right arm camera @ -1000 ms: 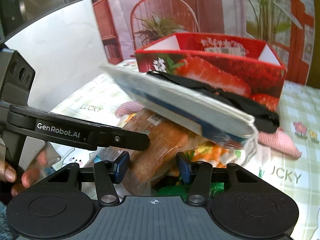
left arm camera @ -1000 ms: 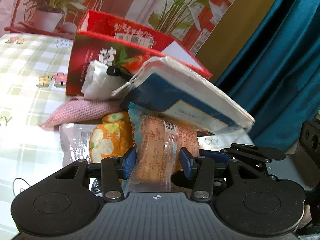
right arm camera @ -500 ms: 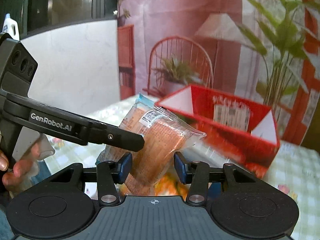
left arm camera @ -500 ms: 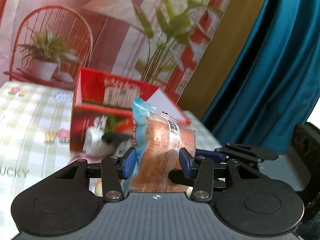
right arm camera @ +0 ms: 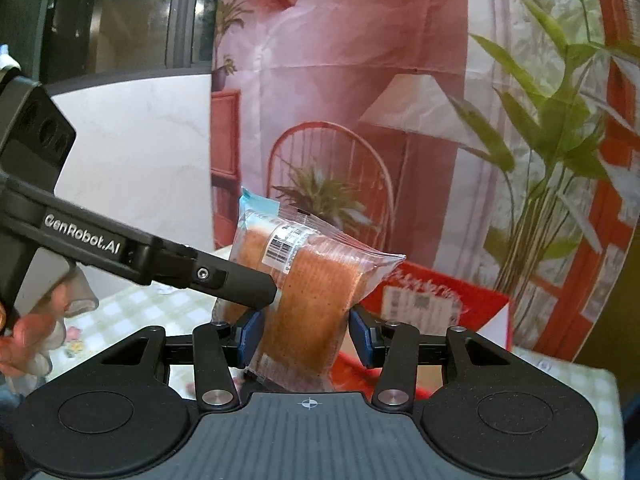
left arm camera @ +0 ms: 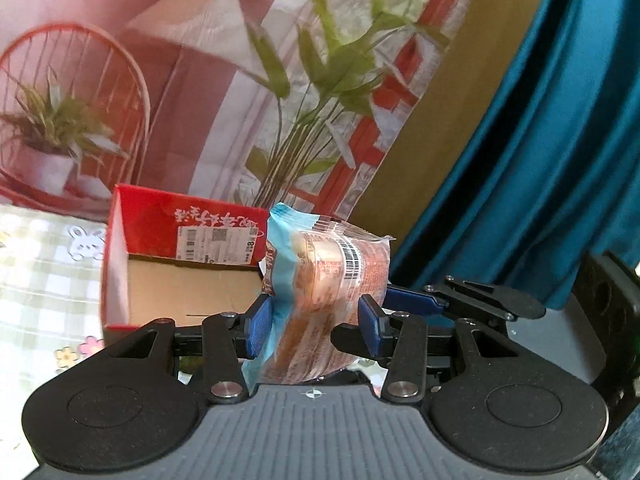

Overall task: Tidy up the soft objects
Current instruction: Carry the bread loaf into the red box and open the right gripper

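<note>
A clear wrapped bread packet (left arm camera: pixel 324 304) with a blue end and a barcode stands upright between both grippers, lifted off the table. My left gripper (left arm camera: pixel 316 322) is shut on its lower part. My right gripper (right arm camera: pixel 306 338) grips the same packet (right arm camera: pixel 308 292) from the other side, its blue pads pressed on the wrapper. The red cardboard box (left arm camera: pixel 180 268) is open and shows a bare brown floor; it sits just behind and left of the packet. It also shows in the right wrist view (right arm camera: pixel 436 300), behind and to the right. The other soft items are hidden below.
The checked tablecloth (left arm camera: pixel 44 280) spreads left of the box. A printed backdrop with plants and a chair (left arm camera: pixel 200 80) stands behind the table, a teal curtain (left arm camera: pixel 540 160) at the right. The left gripper's body and a hand (right arm camera: pixel 36 320) fill the right wrist view's left.
Both grippers have lifted the bread packet up out of the pile and toward the red box. The tissue pack and other items have dropped out of view; the box interior now shows.
</note>
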Action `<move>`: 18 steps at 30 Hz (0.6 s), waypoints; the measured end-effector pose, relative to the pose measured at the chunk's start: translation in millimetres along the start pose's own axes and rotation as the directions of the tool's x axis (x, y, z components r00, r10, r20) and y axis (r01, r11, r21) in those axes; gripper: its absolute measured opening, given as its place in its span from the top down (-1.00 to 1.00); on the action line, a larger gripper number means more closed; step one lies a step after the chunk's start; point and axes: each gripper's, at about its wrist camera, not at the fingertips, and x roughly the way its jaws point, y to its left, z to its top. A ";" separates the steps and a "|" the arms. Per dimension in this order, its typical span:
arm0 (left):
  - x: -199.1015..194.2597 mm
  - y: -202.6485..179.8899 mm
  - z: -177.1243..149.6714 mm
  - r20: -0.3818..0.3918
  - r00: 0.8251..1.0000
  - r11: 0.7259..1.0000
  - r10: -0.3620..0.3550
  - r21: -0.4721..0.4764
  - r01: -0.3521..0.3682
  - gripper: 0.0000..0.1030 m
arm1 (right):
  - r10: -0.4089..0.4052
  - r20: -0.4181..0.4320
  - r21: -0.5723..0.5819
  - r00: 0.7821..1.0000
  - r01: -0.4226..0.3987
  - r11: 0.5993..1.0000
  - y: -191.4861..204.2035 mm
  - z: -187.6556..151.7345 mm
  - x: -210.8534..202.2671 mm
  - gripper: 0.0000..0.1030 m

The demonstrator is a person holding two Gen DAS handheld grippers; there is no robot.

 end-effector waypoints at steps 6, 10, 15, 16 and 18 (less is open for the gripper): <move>54.0 7.4 23.1 -0.054 0.999 1.000 0.004 0.001 -0.004 0.06 | -0.042 -0.022 -0.017 0.999 0.042 0.999 -39.4 4.2 34.1 0.16; 93.0 13.9 33.0 -0.103 0.995 1.000 0.012 -0.026 -0.015 0.06 | -0.068 -0.059 -0.022 0.996 0.067 0.998 -66.2 -1.1 60.1 0.16; 134.3 28.5 35.1 -0.168 0.986 0.994 0.001 -0.107 -0.019 0.06 | -0.072 -0.138 0.025 0.988 0.076 0.997 -96.3 -8.8 88.9 0.13; 140.9 30.1 35.4 -0.178 0.984 0.993 0.001 -0.113 -0.021 0.06 | -0.075 -0.153 0.028 0.985 0.080 0.996 -101.2 -10.5 93.9 0.14; 153.9 31.1 35.0 -0.203 0.979 0.994 0.006 -0.110 -0.029 0.06 | -0.072 -0.182 0.050 0.981 0.083 0.995 -111.4 -14.1 102.4 0.13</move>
